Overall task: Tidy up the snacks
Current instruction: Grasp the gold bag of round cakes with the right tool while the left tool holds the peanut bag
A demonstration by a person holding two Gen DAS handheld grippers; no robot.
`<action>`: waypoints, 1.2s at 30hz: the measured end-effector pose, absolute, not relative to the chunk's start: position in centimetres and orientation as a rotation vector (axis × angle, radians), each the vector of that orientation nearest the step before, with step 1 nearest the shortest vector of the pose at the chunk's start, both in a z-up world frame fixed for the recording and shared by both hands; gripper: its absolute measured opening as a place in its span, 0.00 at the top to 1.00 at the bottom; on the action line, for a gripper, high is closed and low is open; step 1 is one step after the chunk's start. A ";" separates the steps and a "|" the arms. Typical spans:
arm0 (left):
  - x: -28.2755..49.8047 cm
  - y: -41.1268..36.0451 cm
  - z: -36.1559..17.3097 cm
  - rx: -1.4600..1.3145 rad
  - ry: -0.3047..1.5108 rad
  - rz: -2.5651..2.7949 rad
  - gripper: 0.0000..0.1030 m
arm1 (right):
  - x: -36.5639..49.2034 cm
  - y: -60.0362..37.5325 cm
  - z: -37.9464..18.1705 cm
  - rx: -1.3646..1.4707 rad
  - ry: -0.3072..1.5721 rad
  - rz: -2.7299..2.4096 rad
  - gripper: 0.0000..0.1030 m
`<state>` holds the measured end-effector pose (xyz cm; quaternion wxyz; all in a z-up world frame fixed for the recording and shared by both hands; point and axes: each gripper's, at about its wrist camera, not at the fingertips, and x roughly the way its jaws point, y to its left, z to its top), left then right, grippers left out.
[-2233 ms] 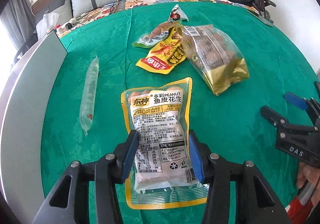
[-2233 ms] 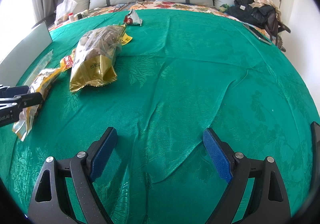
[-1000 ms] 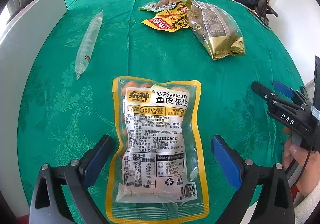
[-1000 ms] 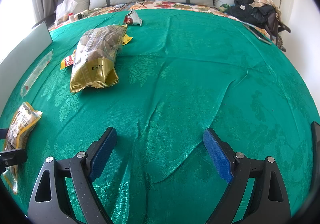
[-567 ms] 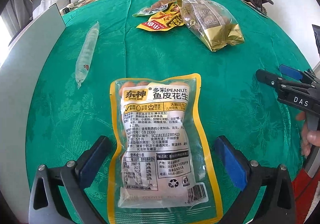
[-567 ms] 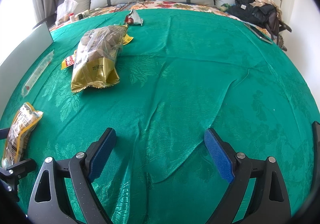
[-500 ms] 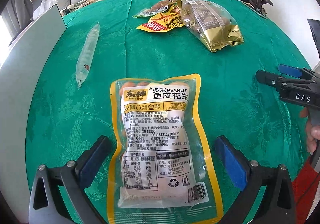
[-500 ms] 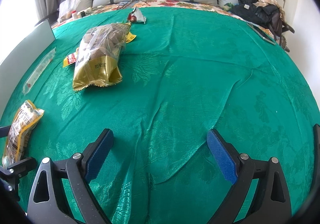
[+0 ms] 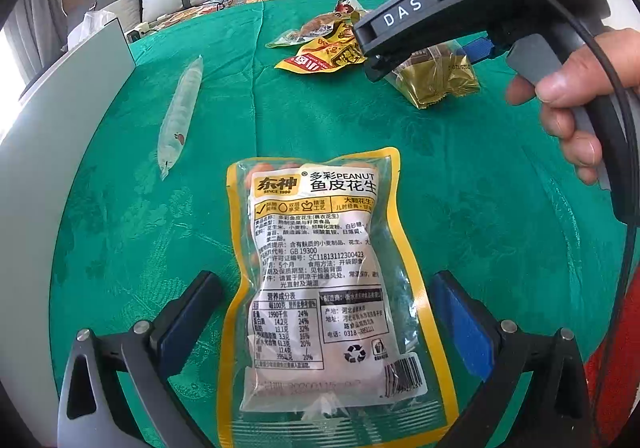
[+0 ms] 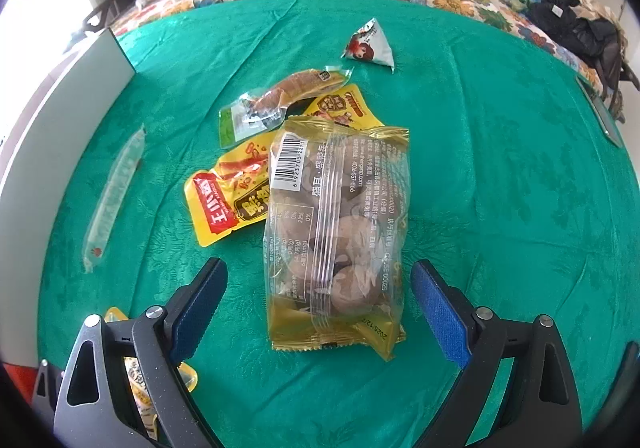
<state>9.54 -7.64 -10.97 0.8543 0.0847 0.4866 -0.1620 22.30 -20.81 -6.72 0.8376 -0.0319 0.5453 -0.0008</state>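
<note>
I centre the right gripper, jaws closing but clear, over the gold bag at 12 o'clock; the left gripper stays wide open, empty, astride the peanut pack.

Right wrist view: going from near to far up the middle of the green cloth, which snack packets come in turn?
Gold-ended clear packet → yellow packet tucked under its far left side → brown-stick packet with green end → small triangular packet.

A yellow-edged clear peanut bag lies flat. A gold and clear bag of brown balls lies partly over a yellow packet.
</note>
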 end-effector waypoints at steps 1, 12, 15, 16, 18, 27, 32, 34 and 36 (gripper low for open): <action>9.4 -7.5 -11.0 0.178 1.022 -0.341 0.00 | 22.2 -20.7 -7.1 -0.087 1.160 -0.013 0.14; 9.7 -7.3 -10.7 0.170 1.048 -0.341 0.00 | 10.2 -23.7 -6.6 -0.089 1.206 0.134 0.35; 10.3 -7.2 -10.7 0.158 1.066 -0.330 0.02 | 6.3 -24.4 -7.2 -0.117 1.201 0.146 0.33; 10.3 -7.2 -10.6 0.156 1.066 -0.328 0.06 | 5.5 -24.6 -7.2 -0.124 1.195 0.142 0.31; 10.2 -7.1 -10.3 0.158 1.062 -0.325 0.18 | 4.5 -25.1 -7.2 -0.118 1.191 0.121 0.29; 9.9 -5.5 -9.6 0.086 1.077 -0.361 0.45 | 6.4 -25.3 -5.3 -0.085 1.218 0.115 0.26; 9.4 -5.7 -9.6 0.089 1.086 -0.371 0.45 | 8.3 -24.2 -6.4 -0.127 1.269 0.081 0.21; 9.0 -5.6 -9.6 0.097 1.086 -0.378 0.45 | 8.3 -24.4 -7.0 -0.135 1.262 0.045 0.25; 8.6 -5.5 -9.6 0.106 1.081 -0.381 0.45 | 7.7 -25.1 -6.8 -0.080 1.230 0.038 0.34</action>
